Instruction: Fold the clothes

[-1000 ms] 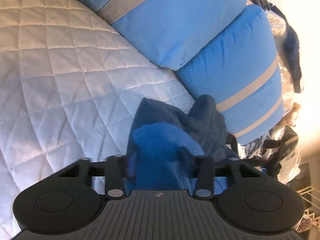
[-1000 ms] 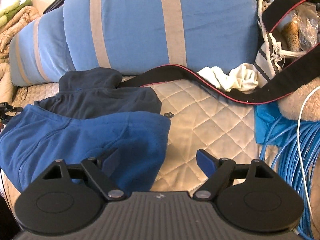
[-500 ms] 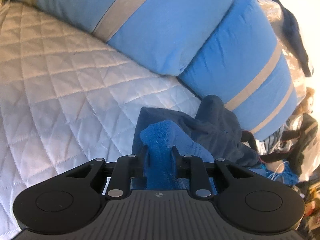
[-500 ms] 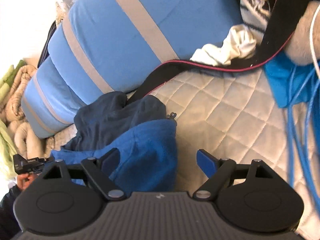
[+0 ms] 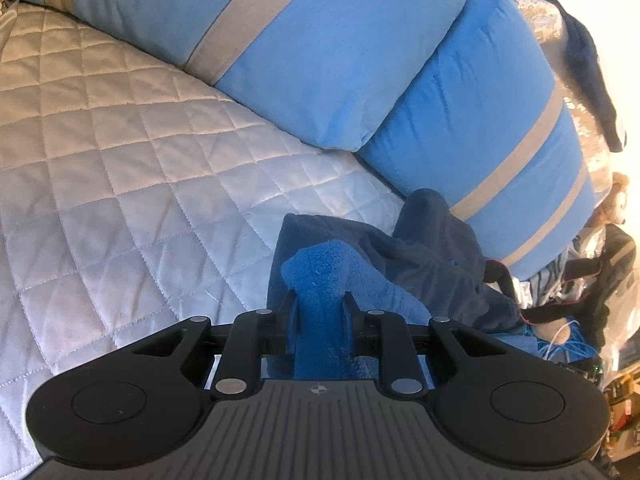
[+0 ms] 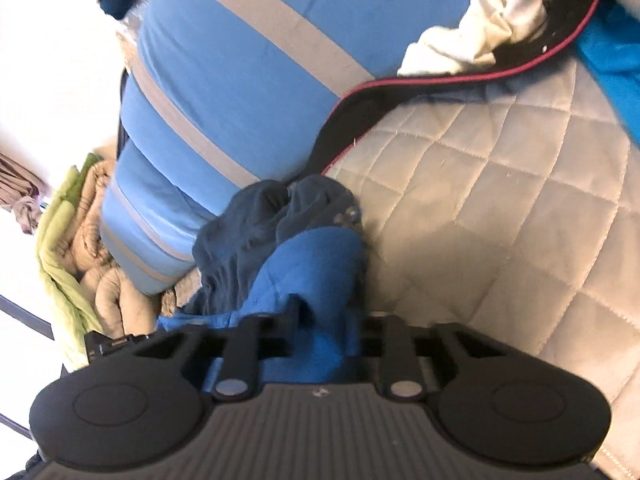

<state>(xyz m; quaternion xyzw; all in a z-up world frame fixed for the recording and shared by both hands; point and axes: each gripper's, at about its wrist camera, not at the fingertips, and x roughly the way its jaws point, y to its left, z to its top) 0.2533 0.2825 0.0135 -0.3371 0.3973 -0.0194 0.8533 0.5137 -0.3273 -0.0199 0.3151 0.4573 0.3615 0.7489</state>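
A blue fleece garment (image 5: 320, 276) with a dark navy part (image 5: 432, 248) lies bunched on the quilted bed cover (image 5: 120, 184), against the blue striped pillows. My left gripper (image 5: 318, 304) is shut on a raised fold of the blue fleece. In the right wrist view the same blue fleece (image 6: 316, 268) runs between the fingers, with the navy part (image 6: 248, 232) beyond it. My right gripper (image 6: 328, 312) is shut on the opposite edge of the blue fleece. The fingertips of both grippers are buried in cloth.
Two blue pillows with grey stripes (image 5: 328, 52) (image 6: 240, 52) stand behind the garment. A black strap with red piping (image 6: 400, 92) and a white crumpled cloth (image 6: 480, 28) lie at the right. Beige and green bedding (image 6: 80, 216) is piled at the left. Quilted cover (image 6: 500, 184) stretches rightwards.
My right gripper was open over the fleece's edge and has now shut on it, tilting and moving in closer. My left gripper tightened on its fold and lifted it slightly.
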